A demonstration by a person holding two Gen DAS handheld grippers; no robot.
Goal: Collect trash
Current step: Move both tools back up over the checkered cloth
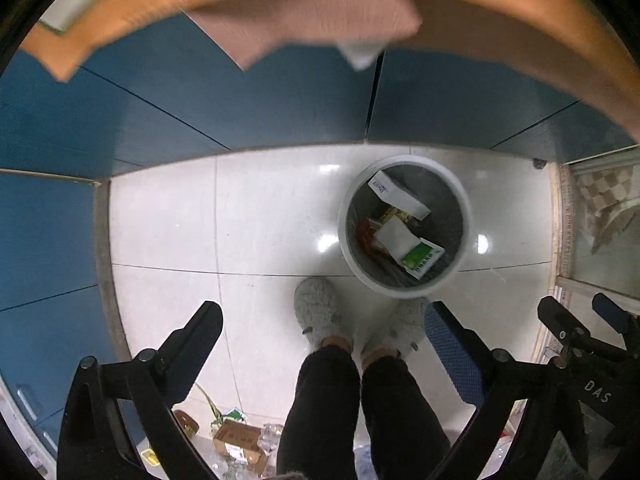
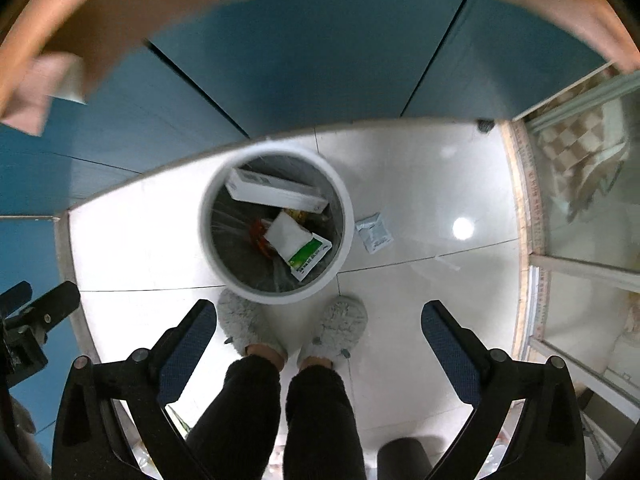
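Observation:
A white round bin [image 1: 400,290] stands on the pale tiled floor below me, also in the right wrist view [image 2: 276,299]. In it lie a long white box [image 1: 400,194] [image 2: 276,194], a green-and-white packet [image 1: 422,258] [image 2: 308,256] and a red wrapper [image 2: 258,236]. My left gripper [image 1: 324,324] hangs high above the floor, open, with nothing between its fingers. My right gripper [image 2: 318,322] is likewise open and empty, above the bin's near side. A small white packet [image 2: 374,232] lies on the floor just right of the bin.
A person's legs and grey fluffy slippers [image 1: 320,312] stand just before the bin. Blue cabinet doors [image 1: 240,104] rise behind it under a wooden counter edge [image 1: 520,40] with a pink cloth [image 1: 312,24]. A brown box [image 1: 236,440] and plastic litter lie behind the feet. A glass door frame [image 2: 560,264] is on the right.

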